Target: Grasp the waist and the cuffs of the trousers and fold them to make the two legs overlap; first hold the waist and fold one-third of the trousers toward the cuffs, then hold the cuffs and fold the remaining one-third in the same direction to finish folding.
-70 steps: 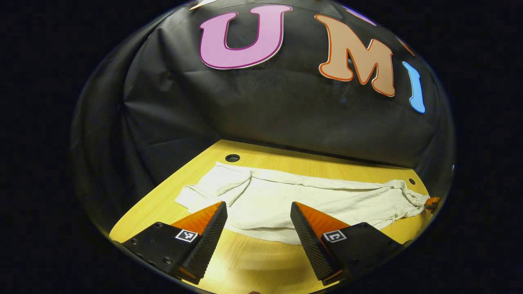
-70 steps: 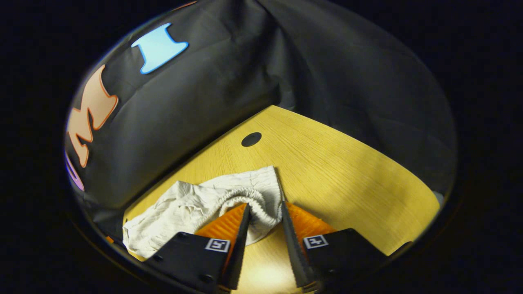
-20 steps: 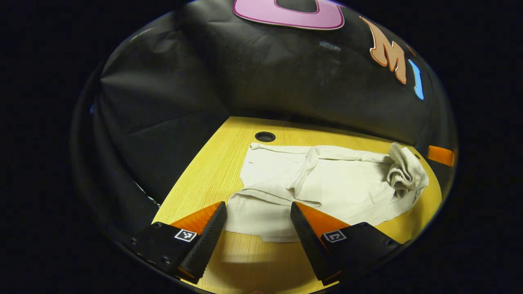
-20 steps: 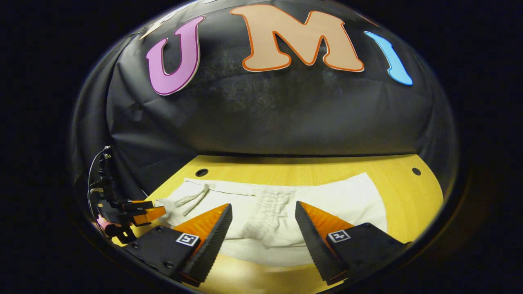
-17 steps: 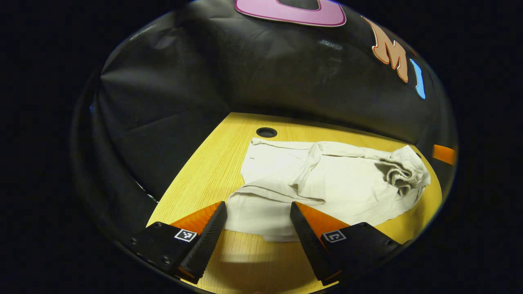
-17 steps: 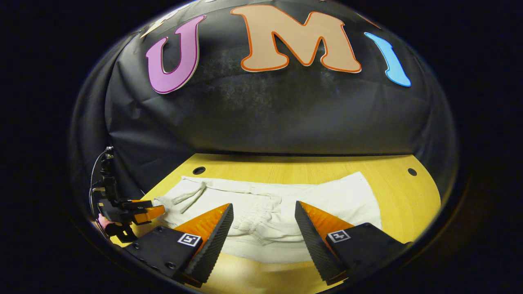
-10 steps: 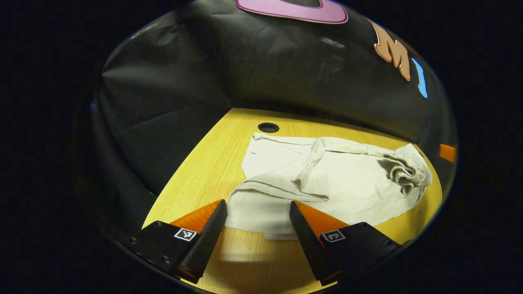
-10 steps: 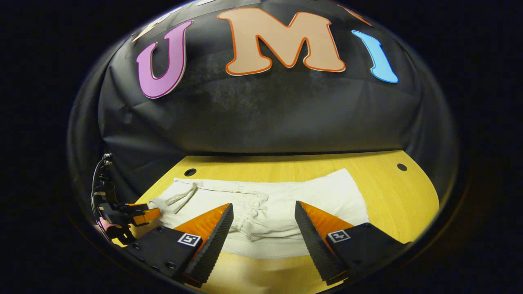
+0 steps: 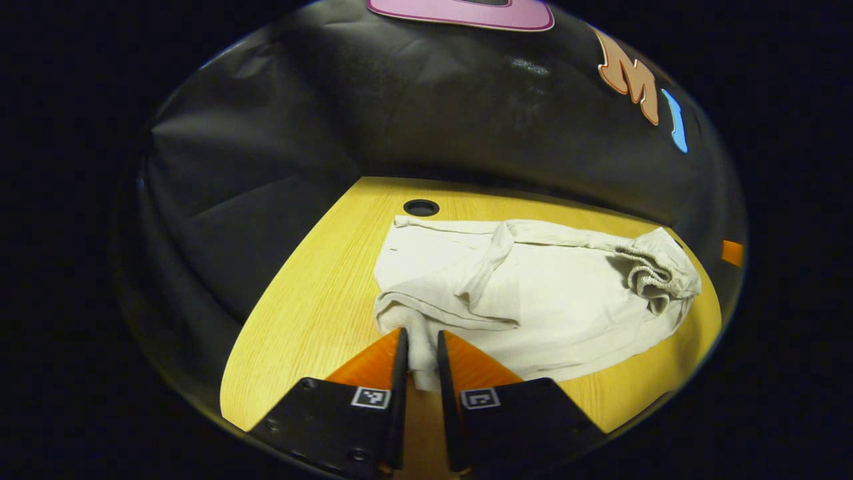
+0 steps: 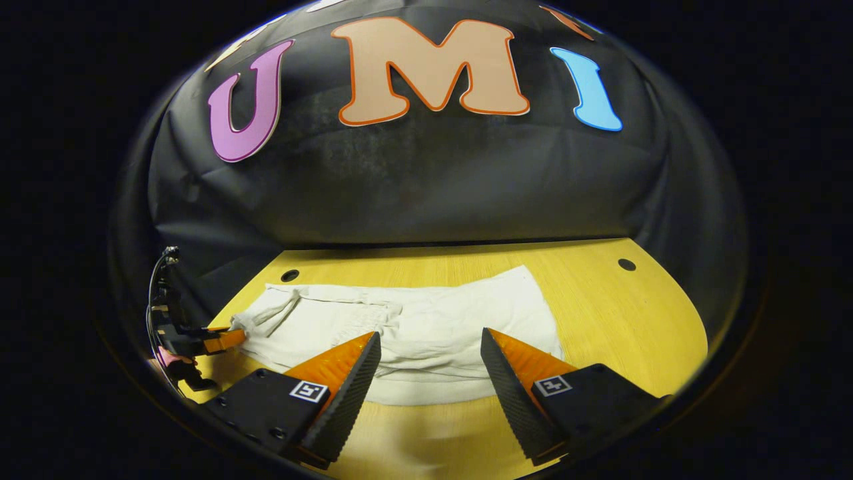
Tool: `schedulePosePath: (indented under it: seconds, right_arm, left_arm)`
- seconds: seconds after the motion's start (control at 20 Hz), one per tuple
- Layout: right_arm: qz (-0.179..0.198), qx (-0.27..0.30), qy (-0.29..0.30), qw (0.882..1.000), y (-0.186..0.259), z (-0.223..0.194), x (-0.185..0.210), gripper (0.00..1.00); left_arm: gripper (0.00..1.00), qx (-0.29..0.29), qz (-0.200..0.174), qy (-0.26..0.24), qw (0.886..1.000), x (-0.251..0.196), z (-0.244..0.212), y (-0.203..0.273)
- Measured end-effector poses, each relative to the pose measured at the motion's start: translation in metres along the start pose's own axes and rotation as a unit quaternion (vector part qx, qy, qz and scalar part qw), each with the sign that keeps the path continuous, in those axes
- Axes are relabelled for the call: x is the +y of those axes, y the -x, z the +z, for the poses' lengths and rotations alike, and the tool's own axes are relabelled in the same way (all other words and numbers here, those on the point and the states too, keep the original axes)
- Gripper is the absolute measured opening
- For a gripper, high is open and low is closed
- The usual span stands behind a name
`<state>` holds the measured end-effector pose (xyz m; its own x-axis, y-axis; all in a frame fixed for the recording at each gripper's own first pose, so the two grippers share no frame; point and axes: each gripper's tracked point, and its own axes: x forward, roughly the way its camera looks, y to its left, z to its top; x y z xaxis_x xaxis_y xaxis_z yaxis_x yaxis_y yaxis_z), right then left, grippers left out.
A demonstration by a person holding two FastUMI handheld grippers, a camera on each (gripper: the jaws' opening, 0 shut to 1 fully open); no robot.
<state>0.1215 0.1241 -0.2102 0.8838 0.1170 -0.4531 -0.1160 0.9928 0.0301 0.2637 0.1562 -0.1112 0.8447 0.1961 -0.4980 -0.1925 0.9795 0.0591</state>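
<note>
The wooden desk [image 10: 620, 313] carries the pale trousers [image 10: 426, 333], which lie partly folded across its middle, running along the far edge between two round holes — the gathered waist [image 9: 656, 273] is turned back over the legs. The left gripper [image 9: 420, 353] has its fingers closed on the cuff end [image 9: 418, 347] at the desk's left side. The right gripper [image 10: 430, 363] hangs above the near edge of the cloth — fingers spread wide, holding nothing.

Left gripper [image 9: 419, 347] newly clamped (cuffs [image 9: 416, 360])
</note>
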Motion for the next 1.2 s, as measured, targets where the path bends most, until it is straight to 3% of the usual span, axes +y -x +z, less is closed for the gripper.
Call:
schedulePosePath:
  seconds: [0.05,0.25,0.5,0.55,0.6,0.8,0.85,0.95,1.2]
  right_arm:
    - [-0.002,0.000,0.001,1.000,0.003,0.000,-0.003,0.96]
    - [-0.012,0.006,0.012,1.000,0.012,-0.005,-0.016,0.96]
    - [-0.020,0.007,0.013,1.000,0.021,-0.004,-0.034,0.96]
    - [-0.022,0.009,0.009,1.000,0.023,-0.006,-0.039,0.92]
    - [-0.022,0.009,0.005,1.000,0.025,-0.005,-0.042,0.96]
    - [-0.020,0.012,-0.005,1.000,0.030,-0.008,-0.059,0.96]
    - [-0.018,0.015,-0.006,1.000,0.031,-0.010,-0.062,0.92]
    - [-0.015,0.017,-0.005,1.000,0.033,-0.010,-0.072,0.96]
    - [-0.006,0.020,-0.012,1.000,0.039,-0.011,-0.101,0.96]
  left_arm:
    - [0.11,-0.002,0.003,0.007,1.000,-0.001,0.000,0.000]
    - [0.01,-0.009,0.022,0.035,0.999,-0.001,0.001,-0.001]
    - [0.00,-0.024,0.019,0.104,0.994,-0.014,0.018,0.006]
    - [0.00,-0.031,0.017,0.116,0.993,-0.019,0.026,0.010]
    - [0.00,-0.039,0.016,0.120,0.992,-0.022,0.033,0.012]
    - [0.00,-0.064,0.000,0.106,0.992,-0.058,0.063,0.024]
    - [0.00,-0.071,-0.005,0.102,0.992,-0.068,0.071,0.029]
    - [0.00,-0.083,-0.020,0.098,0.992,-0.098,0.086,0.031]
    - [0.00,-0.105,-0.061,0.079,0.989,-0.181,0.125,0.034]
